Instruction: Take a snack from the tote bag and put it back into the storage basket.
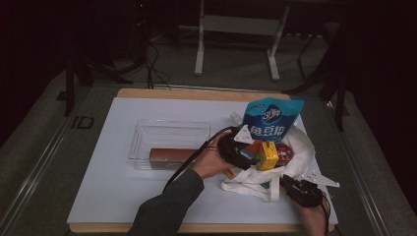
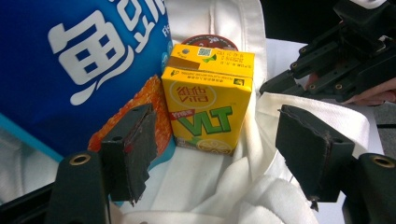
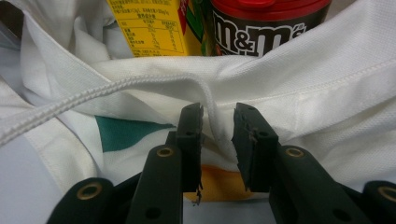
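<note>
We read step: unpacking white tote bag (image 1: 300, 147), right of table (image 1: 98, 196) centre. Yellow drink carton (image 2: 208, 112) upright in bag mouth, between left tongs (image 2: 217, 154), pads apart, not touching. Next move, we judge: advance, close on carton sides, lift. Right tongs (image 3: 217, 135) nearly together, pinching bag fabric at near rim. Bag also holds blue pouch (image 1: 272, 119), red-lidded candy tub (image 3: 268, 23). Clear bin (image 1: 169, 132) to left holds brown bar (image 1: 169, 155).
</note>
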Motion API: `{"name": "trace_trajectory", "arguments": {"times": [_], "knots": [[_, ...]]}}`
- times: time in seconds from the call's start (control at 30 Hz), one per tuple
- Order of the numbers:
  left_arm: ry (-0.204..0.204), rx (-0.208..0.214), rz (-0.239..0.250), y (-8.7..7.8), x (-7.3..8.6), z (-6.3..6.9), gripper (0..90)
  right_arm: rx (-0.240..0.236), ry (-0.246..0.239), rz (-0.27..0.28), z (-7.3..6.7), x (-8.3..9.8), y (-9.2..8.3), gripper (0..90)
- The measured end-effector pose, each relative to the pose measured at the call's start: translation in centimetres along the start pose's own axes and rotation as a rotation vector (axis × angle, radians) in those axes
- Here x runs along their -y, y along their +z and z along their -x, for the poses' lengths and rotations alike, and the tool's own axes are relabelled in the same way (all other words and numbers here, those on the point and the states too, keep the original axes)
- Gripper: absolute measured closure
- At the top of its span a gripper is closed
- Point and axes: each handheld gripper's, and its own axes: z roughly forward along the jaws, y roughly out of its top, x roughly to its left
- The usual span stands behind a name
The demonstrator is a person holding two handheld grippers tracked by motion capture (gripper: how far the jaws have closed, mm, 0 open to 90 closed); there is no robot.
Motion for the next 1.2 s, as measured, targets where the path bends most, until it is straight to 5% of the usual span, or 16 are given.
{"name": "trace_trajectory", "arguments": {"times": [0.73,0.9,1.07,1.2], "knots": [[-0.020,0.040,-0.027,2.8,-1.3,-0.7,17.7,-0.004,0.004,0.002,0.0,0.0,0.0,71.7],[-0.031,0.092,-0.043,3.6,-1.8,-1.1,14.7,-0.004,0.004,0.004,0.0,0.0,-0.1,71.5],[-0.021,0.063,-0.074,4.6,-1.8,-1.1,12.6,-0.005,0.004,0.006,0.0,0.1,-0.1,71.3],[-0.029,0.083,-0.060,4.8,-1.8,-1.5,12.5,-0.005,0.001,0.007,0.0,0.1,-0.1,70.9]]}}
